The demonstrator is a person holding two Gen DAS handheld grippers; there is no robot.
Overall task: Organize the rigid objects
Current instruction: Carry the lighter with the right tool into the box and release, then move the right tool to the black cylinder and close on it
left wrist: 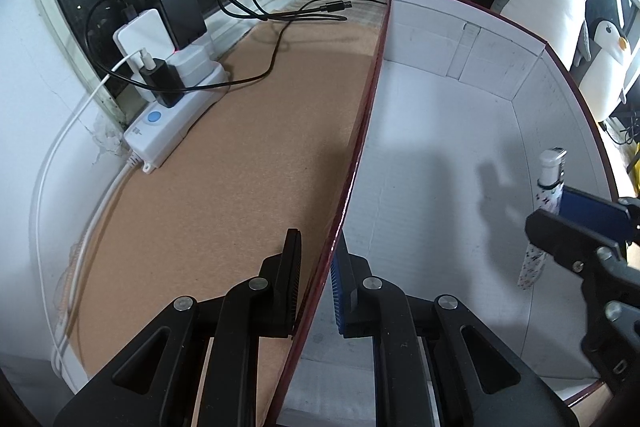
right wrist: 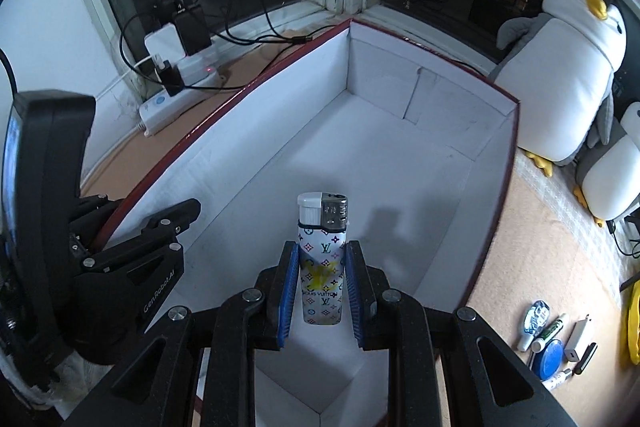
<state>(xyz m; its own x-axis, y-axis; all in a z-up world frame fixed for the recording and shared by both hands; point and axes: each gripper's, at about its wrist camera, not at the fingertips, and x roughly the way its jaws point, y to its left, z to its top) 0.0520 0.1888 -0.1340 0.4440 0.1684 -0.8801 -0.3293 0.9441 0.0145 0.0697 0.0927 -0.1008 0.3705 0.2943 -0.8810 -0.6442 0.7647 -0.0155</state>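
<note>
— What colours has the lighter (right wrist: 322, 259)?
— White, with a many-coloured monogram print, a yellow smudge, a silvery metal top.
— And the box (right wrist: 400, 155)?
— White inside, dark red rim. The cork-brown table (left wrist: 224, 163) lies beneath.

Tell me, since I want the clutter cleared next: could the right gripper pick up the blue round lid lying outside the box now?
Probably not yet: the right gripper is shut on the patterned white lighter over the white box. The blue round lid itself lies unobstructed on the tabletop.
</note>
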